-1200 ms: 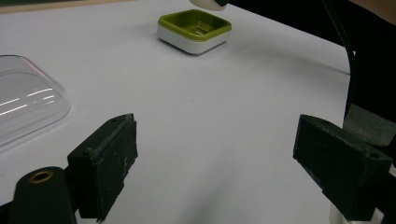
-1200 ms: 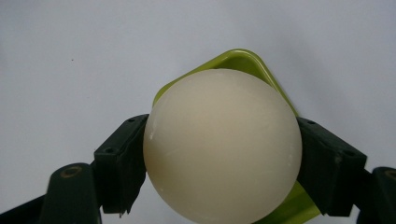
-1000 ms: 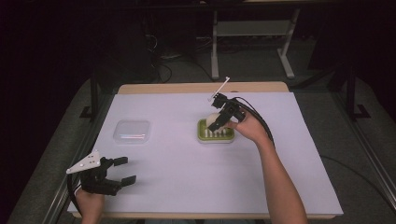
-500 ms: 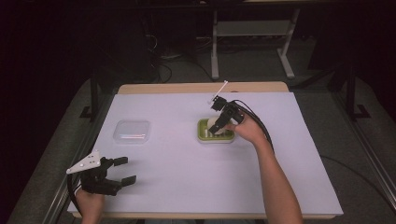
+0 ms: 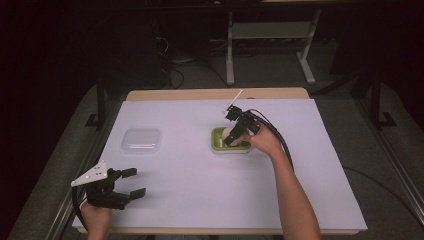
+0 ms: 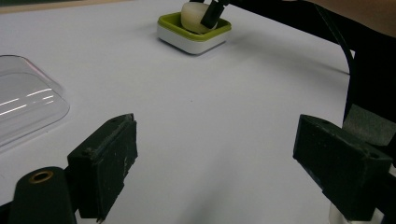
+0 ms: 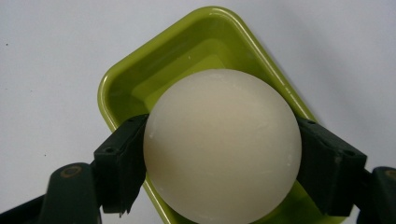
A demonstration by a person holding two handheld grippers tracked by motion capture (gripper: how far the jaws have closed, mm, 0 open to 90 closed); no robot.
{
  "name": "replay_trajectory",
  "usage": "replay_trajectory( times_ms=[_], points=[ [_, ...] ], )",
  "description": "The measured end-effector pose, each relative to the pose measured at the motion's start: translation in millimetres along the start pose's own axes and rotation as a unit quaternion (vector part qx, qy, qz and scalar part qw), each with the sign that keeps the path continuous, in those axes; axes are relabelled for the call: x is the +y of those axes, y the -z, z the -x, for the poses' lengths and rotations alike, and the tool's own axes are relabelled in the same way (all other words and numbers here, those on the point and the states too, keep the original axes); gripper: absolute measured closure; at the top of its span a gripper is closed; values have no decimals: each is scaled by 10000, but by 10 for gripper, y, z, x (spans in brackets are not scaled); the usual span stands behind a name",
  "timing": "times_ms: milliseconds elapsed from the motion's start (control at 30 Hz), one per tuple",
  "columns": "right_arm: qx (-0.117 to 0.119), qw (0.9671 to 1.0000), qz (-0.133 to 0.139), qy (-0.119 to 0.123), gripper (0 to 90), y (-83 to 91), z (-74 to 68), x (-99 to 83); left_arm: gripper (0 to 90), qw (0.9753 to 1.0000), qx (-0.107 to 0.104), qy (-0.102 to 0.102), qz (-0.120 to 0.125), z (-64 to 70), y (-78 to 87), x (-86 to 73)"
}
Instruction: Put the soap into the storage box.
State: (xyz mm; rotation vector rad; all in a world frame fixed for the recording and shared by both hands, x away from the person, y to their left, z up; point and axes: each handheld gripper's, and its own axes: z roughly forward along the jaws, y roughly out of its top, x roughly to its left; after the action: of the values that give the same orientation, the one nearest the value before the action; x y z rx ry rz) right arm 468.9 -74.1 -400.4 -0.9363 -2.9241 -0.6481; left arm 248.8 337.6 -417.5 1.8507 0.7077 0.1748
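Soap bar [image 7: 222, 147] — smooth, likely slippery, firm | right gripper [image 7: 222, 154] clamps its sides over green dish [image 7: 187, 51] | left gripper [image 6: 224, 172] spread wide, idle

High view above my side of the tabletop [image 5: 175, 200], facing forward and down, my left tongs' camera low, far from the green dish [image 6: 194, 32], my right tongs' camera close above that dish [image 7: 140, 84], shared by all.

One cream soap bar [image 7: 222, 147], one green soap dish [image 5: 217, 144], one clear plastic lid [image 5: 141, 140] and two grippers are counted.
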Motion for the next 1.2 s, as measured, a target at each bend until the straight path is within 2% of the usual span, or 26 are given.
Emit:
replay_trajectory(
  times_ms=[1200],
  points=[
    [-36,10000,-47,-23,232,-43,-13,26,131,10000,2,-12,-11,3,-1,1]
  ],
)
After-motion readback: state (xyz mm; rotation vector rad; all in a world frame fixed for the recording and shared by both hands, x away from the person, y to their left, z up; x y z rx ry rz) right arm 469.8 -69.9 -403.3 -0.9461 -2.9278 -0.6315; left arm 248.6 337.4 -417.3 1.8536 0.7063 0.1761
